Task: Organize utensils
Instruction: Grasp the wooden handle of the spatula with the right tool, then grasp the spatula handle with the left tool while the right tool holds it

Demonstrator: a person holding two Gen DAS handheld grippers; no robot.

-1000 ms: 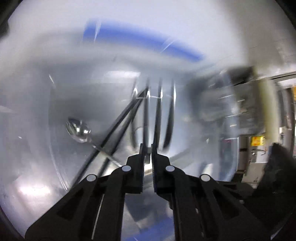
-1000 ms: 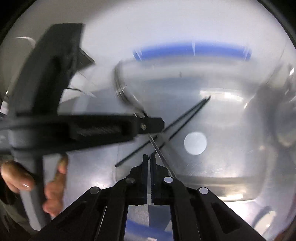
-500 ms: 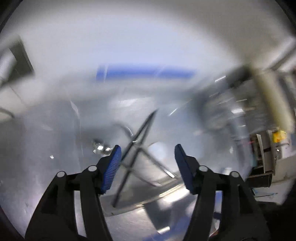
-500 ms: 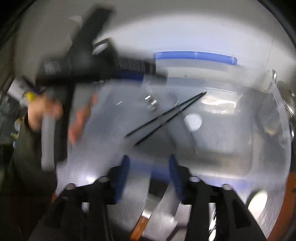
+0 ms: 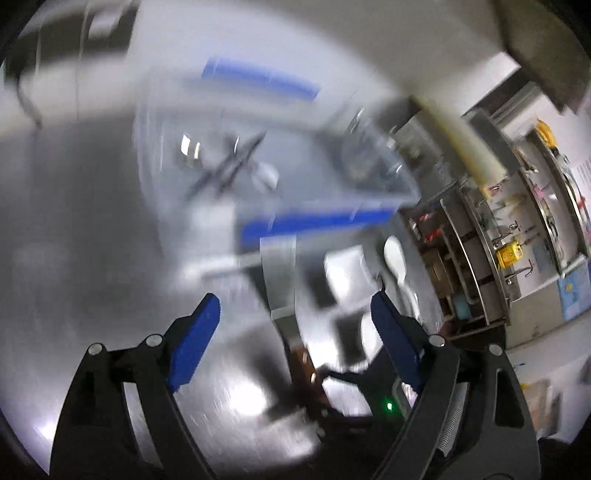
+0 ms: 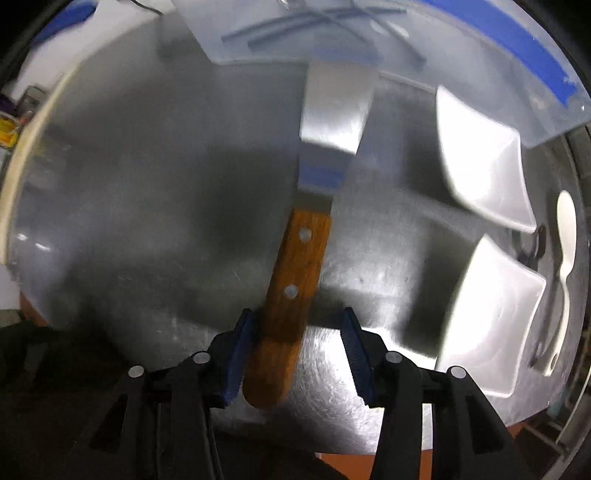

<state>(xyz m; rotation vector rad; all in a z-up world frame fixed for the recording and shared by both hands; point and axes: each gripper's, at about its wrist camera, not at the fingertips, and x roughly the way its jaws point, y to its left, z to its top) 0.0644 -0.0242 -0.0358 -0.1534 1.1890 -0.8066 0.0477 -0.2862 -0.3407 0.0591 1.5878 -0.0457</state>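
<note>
Brushed steel table (image 6: 147, 206); spatula (image 6: 295, 266) with wood handle, matt metal blade; translucent plastic bin (image 6: 480, 44).

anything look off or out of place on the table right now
Mostly no spills or damage. The wooden-handled spatula still lies loose on the steel table, its blade tip against the clear bin that holds the chopsticks. The white spoon lies outside too.

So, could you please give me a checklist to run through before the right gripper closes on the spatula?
1. Right gripper open: ok.
2. Spatula handle between the fingers: ok, though it sits close to the left finger.
3. Spatula lying flat on the table: ok.
4. Dishes clear of the handle: ok.
5. Left gripper open and holding nothing: ok.
6. Room in the bin beside the chopsticks: cannot tell, too blurred.
</note>
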